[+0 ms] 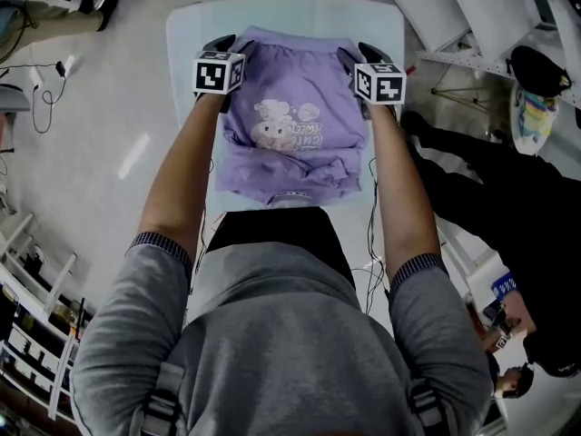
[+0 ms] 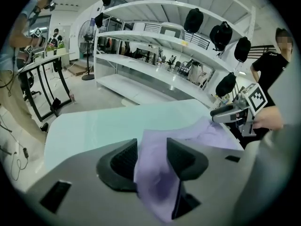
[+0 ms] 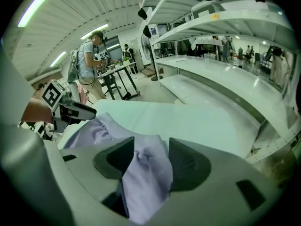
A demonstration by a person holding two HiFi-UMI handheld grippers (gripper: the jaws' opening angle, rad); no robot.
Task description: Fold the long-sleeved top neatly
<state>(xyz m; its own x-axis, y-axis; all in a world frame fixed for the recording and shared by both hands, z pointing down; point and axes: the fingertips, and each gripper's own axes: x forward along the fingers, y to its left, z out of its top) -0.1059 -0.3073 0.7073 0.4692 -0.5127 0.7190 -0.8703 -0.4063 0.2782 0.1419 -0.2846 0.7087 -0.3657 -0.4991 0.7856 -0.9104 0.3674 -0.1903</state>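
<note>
A lilac long-sleeved top (image 1: 295, 125) with a cartoon print lies on the pale table (image 1: 272, 16), its collar toward me. At the cloth's far left corner is my left gripper (image 1: 218, 44), and at the far right corner my right gripper (image 1: 372, 53). In the left gripper view a fold of the top (image 2: 155, 173) fills the gap of the left gripper (image 2: 151, 157), touching both pads. The right gripper view shows the same: bunched lilac cloth (image 3: 146, 173) sits in the right gripper (image 3: 151, 159). Both hold their corners low over the table.
A person in black (image 1: 508, 198) stands close to the table's right side. White shelving with black bags (image 2: 193, 20) runs beyond the table's far edge. Cables (image 1: 41, 89) lie on the floor at left. Another person (image 3: 87, 60) works at a desk farther off.
</note>
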